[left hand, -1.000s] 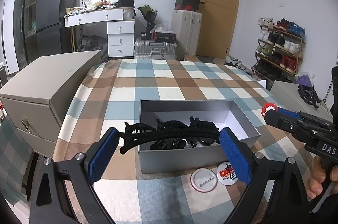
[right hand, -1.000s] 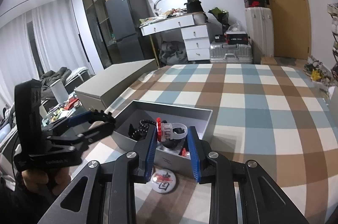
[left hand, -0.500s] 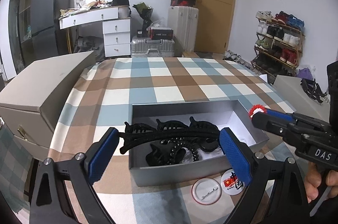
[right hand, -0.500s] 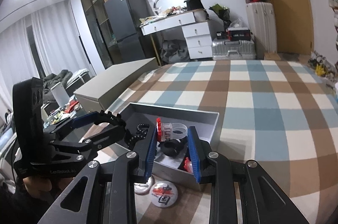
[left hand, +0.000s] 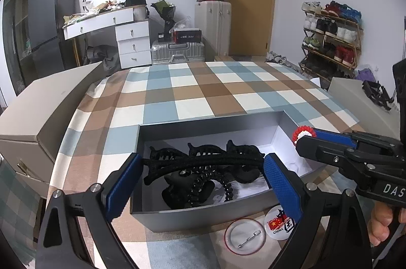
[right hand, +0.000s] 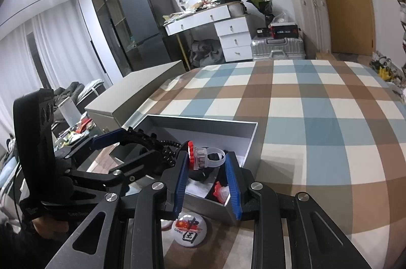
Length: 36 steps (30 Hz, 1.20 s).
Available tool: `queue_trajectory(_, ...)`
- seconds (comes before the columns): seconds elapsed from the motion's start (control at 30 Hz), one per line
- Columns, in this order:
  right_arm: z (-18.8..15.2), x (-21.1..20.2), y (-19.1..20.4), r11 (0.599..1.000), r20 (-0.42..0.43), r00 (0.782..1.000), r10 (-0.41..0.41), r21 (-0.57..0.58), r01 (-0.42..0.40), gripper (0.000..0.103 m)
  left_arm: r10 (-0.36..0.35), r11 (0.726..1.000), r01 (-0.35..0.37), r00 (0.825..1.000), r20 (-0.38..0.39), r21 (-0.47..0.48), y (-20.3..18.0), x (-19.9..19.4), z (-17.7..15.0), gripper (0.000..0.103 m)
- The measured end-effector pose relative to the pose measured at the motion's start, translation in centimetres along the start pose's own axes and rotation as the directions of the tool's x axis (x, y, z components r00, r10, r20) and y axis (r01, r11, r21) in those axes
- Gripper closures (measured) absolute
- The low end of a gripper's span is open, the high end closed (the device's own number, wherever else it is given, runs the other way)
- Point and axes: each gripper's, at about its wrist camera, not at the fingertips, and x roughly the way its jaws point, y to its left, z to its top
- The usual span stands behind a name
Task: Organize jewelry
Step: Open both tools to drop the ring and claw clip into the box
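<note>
Over the grey box (left hand: 218, 218) my left gripper (left hand: 203, 173) spans wide, clamping a black headband (left hand: 203, 162); right gripper (right hand: 206, 162) nearly closed, pinching a clear ring with red flower (right hand: 203, 157)

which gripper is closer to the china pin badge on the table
Right, by a little. The right gripper, shut on a clear ring with a red top, hangs over the box edge directly above the China badge. The left gripper, holding a black headband, sits further left over the box.
</note>
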Motion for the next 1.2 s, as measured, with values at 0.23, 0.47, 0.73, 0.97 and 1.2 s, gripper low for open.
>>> queue_trajectory(0.23, 0.0, 0.1, 0.0, 1.000, -0.011, 1.000, 0.004, -0.003, -0.004, 0.074, 0.006, 1.000, -0.006, 1.000, -0.012, 0.019, -0.3, 0.2, -0.3, 0.010)
queue_trajectory(0.47, -0.2, 0.4, 0.2, 1.000, -0.021, 1.000, 0.010, -0.005, -0.010, 0.073, 0.006, 1.000, -0.005, 1.000, -0.014, 0.018, -0.2, 0.2, -0.2, 0.010)
queue_trajectory(0.73, -0.2, 0.5, 0.2, 1.000, -0.018, 1.000, 0.001, -0.009, -0.001, 0.073, -0.001, 1.000, 0.001, 1.000, -0.017, 0.011, -0.3, 0.2, -0.3, 0.010)
queue_trajectory(0.97, -0.1, 0.0, 0.0, 1.000, -0.012, 1.000, 0.000, -0.001, 0.000, 0.068, -0.005, 1.000, 0.005, 1.000, -0.013, 0.016, -0.5, -0.1, -0.2, 0.010)
queue_trajectory(1.2, 0.0, -0.6, -0.4, 1.000, 0.006, 1.000, 0.011, 0.020, -0.011, 0.037, -0.015, 1.000, 0.015, 1.000, -0.021, 0.020, -0.8, -0.3, -0.1, 0.010)
